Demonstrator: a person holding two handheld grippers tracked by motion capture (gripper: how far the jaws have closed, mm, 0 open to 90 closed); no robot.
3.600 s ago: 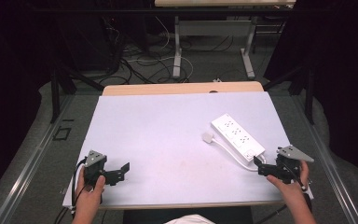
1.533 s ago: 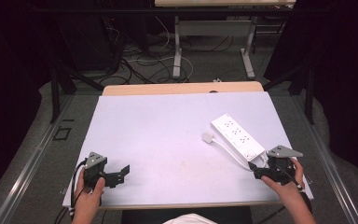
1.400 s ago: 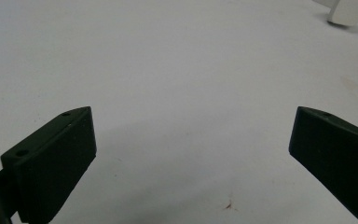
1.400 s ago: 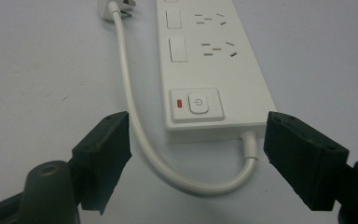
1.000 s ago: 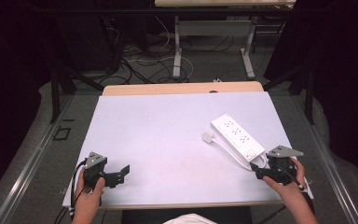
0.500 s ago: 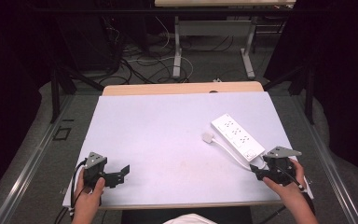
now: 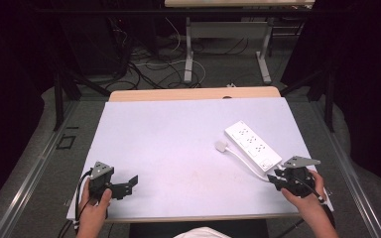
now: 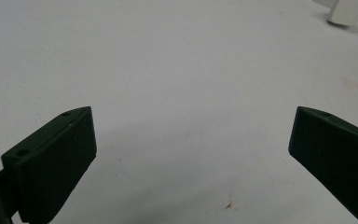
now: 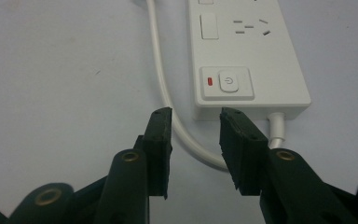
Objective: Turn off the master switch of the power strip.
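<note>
We see a white power strip [image 7: 252,146] lying flat on the pale table [image 7: 178,144], toward four o'clock from the table's middle in the high view, its long body running on a slant from ten o'clock to four o'clock. It is a slim rectangular block with rounded corners; in the right gripper view [image 9: 242,56] its near end carries a square power button beside a small red light, then a plain white rocker panel and a socket with slanted slots farther up. A white cord [image 9: 168,102] leaves that near end, loops back along the strip's side and ends at a white plug [image 7: 221,146] lying just beside the strip at nine o'clock of it. The right gripper [image 9: 193,121] sits at the strip's near end, at about five o'clock of it in the high view [image 7: 278,177]; its jaws have just been closing and now stand a narrow gap apart, with the cord's bend running between them, and we cannot tell whether the pads press on it. The left gripper [image 7: 124,186] rests well apart, near seven o'clock on the table, its jaws spread wide over bare surface in the left gripper view [image 8: 191,140].
</note>
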